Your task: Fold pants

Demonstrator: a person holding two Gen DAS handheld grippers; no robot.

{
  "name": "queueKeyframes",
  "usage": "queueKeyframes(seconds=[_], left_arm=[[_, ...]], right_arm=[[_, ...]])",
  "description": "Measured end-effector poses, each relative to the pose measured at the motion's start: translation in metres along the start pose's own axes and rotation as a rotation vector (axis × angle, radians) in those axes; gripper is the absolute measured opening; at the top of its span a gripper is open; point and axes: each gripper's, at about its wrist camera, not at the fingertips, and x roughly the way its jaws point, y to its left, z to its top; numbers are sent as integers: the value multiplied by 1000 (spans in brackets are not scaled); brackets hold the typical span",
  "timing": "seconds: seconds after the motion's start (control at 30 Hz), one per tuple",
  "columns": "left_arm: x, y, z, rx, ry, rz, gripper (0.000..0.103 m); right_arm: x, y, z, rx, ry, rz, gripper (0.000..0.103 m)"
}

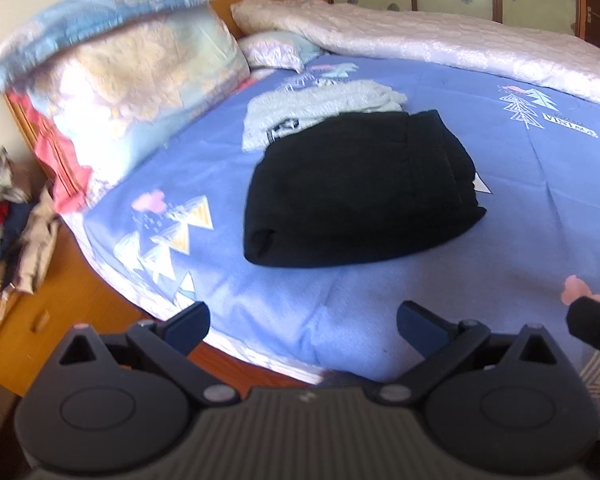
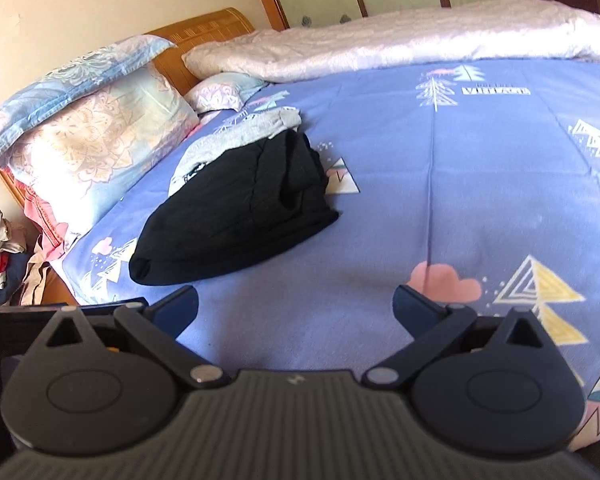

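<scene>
The black pants [image 1: 356, 192] lie folded in a compact bundle on the blue patterned bed sheet [image 1: 540, 208]. They also show in the right wrist view [image 2: 236, 208], left of centre. A folded grey garment [image 1: 320, 110] lies just behind them, partly under their far edge, and shows in the right wrist view [image 2: 240, 136] too. My left gripper [image 1: 302, 326] is open and empty, held over the near edge of the bed, well short of the pants. My right gripper [image 2: 296, 308] is open and empty, above the sheet, near the pants' front corner.
Stacked pillows [image 1: 132, 80] stand at the left by the wooden headboard [image 2: 204, 28]. A pale quilt [image 1: 440, 44] is rolled along the far side. Clothes [image 1: 4, 216] are piled on a wooden bedside cabinet [image 1: 52, 320] at the left. The right gripper's edge [image 1: 596, 332] shows at right.
</scene>
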Motion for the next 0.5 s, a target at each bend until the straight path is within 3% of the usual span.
queueKeyframes(seconds=[0.5], left_arm=[[-12,-9,2,16,-52,31,103]], right_arm=[[-5,-12,2,38,-3,3,103]])
